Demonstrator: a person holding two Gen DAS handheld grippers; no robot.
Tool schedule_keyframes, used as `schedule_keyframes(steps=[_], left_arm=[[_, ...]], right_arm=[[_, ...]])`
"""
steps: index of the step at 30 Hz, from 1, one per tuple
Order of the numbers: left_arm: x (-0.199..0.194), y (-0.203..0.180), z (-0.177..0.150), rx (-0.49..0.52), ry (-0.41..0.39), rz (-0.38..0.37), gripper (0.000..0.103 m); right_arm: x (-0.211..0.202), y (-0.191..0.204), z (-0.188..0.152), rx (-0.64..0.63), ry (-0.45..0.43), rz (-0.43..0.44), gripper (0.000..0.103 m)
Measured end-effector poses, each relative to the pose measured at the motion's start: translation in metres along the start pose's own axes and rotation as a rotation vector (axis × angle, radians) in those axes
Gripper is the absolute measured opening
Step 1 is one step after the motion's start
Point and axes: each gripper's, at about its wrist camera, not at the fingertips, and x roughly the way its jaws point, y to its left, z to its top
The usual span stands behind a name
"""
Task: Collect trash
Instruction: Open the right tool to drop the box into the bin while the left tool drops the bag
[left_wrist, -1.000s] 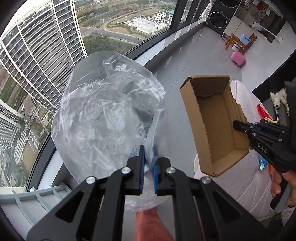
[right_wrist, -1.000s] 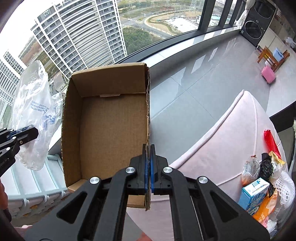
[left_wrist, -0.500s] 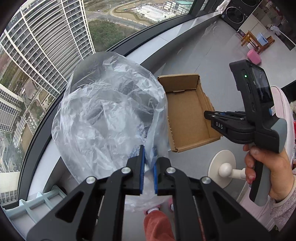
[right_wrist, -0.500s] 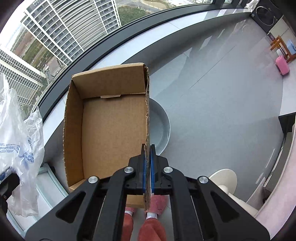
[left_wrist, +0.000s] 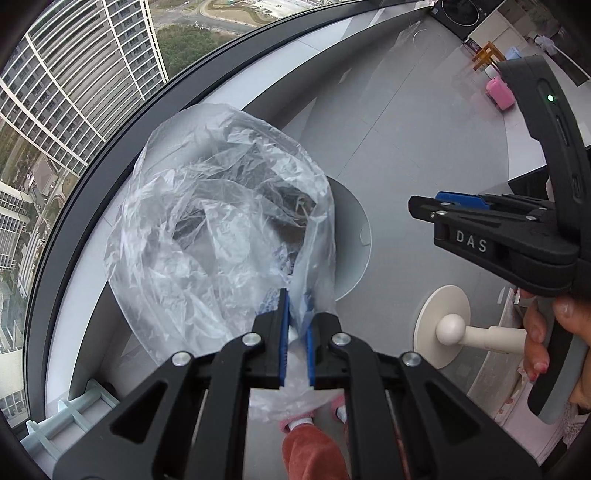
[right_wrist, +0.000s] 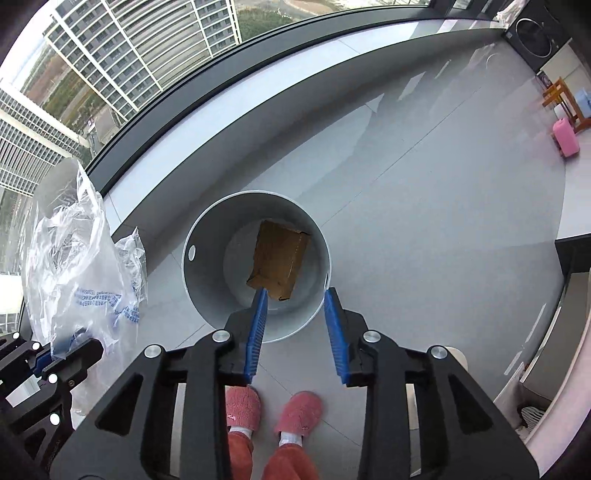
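Left gripper (left_wrist: 295, 325) pinches a crinkled clear plastic bag (left_wrist: 221, 229). Right gripper (right_wrist: 295, 325), jaws just opened and empty, hangs over the round grey bin (right_wrist: 207, 280) at frame centre holding a cardboard box (right_wrist: 279, 260).

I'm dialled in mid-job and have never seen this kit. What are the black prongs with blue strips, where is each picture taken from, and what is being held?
No robot: a person holds a handheld gripper in each hand, each with a camera looking along its jaws. In the left view, the left gripper is shut on a clear plastic bag. In the right view, the right gripper points down over a grey bin on the floor; its jaws have just been opening, nothing is between them, and the cardboard box lies inside the bin. The pink slippers are the person's feet.
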Motion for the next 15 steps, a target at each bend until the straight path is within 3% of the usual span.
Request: schedule_keyframes(steps=[5,10,12,14,15], left_arm=[[0.032,-0.002,0.01,0.016,0.006,-0.08,0.008],[0.072,-0.016,0.027,0.055,0.032,-0.074,0.013],[0.083,-0.022,0.031,0.038,0.067,-0.094,0.026],[0.083,-0.03,0.034,0.04,0.067,-0.072,0.059],[0.081,-0.034,0.035,0.047,0.057,-0.061,0.063]], right_arm=[[-0.022,-0.02,-0.003,0.026,-0.053,-0.024,0.033],[-0.031,-0.031,-0.026,0.061,-0.07,-0.017,0.033],[-0.028,-0.034,-0.03,0.067,-0.072,-0.019,0.033],[-0.027,-0.036,-0.02,0.074,-0.071,-0.024,0.033],[-0.028,-0.035,-0.025,0.08,-0.072,-0.024,0.033]])
